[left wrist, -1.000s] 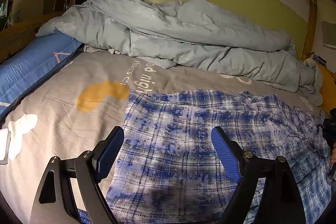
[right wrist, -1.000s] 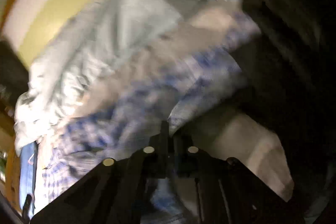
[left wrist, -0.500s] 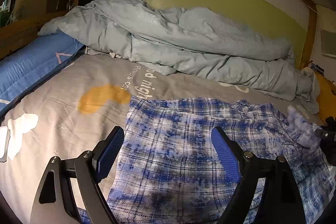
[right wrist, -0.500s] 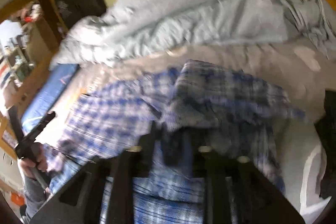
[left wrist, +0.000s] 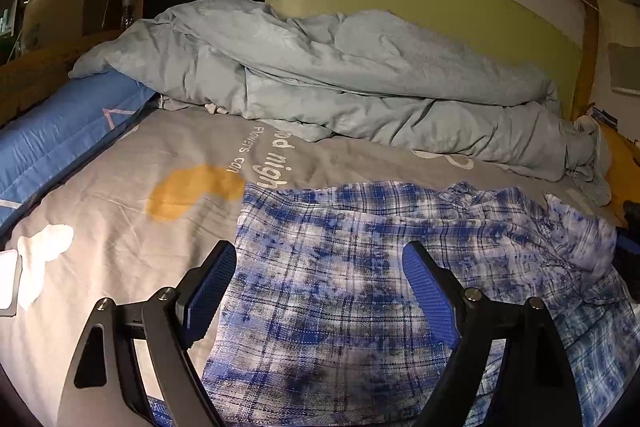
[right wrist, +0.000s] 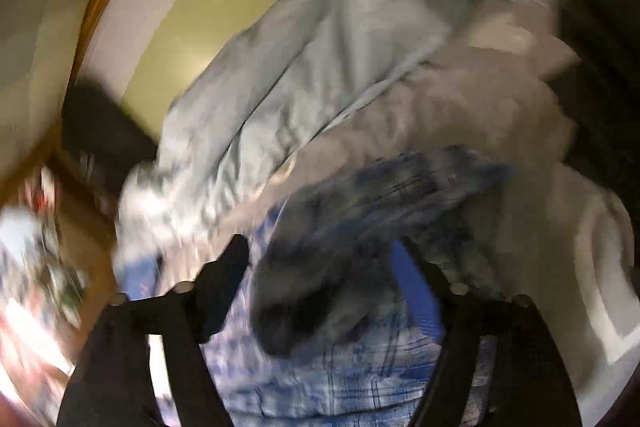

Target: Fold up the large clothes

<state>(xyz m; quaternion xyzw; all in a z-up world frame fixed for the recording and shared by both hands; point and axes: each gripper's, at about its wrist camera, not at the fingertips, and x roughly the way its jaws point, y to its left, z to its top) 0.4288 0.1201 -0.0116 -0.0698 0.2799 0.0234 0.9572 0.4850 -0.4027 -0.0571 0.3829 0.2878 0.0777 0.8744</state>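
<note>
A soft blue and white checked shirt (left wrist: 360,287) lies spread on the bed, on top of the grey bed sheet with white words and a yellow patch (left wrist: 132,227). A crumpled pale grey-green quilt (left wrist: 340,79) is piled behind the shirt, against the wall.

The left tongs (left wrist: 320,291) hang just above the shirt near its left edge. They are wide open and hold nothing.

The right tongs (right wrist: 324,291) are opening right now. The picture from that side is very blurry. A dark, bunched bit of the shirt (right wrist: 328,267) sits between the two blue pads (right wrist: 416,291), but the pads do not look like they are pressing on it.

The shirt looks light and floppy. It will sag and wrinkle if only one spot is picked up. It is not slippery and will not break. A good place to take hold looks to be along an edge or at a corner, with one pair of tongs on each side of the shirt, so the cloth stays flat while it is folded over.
</note>
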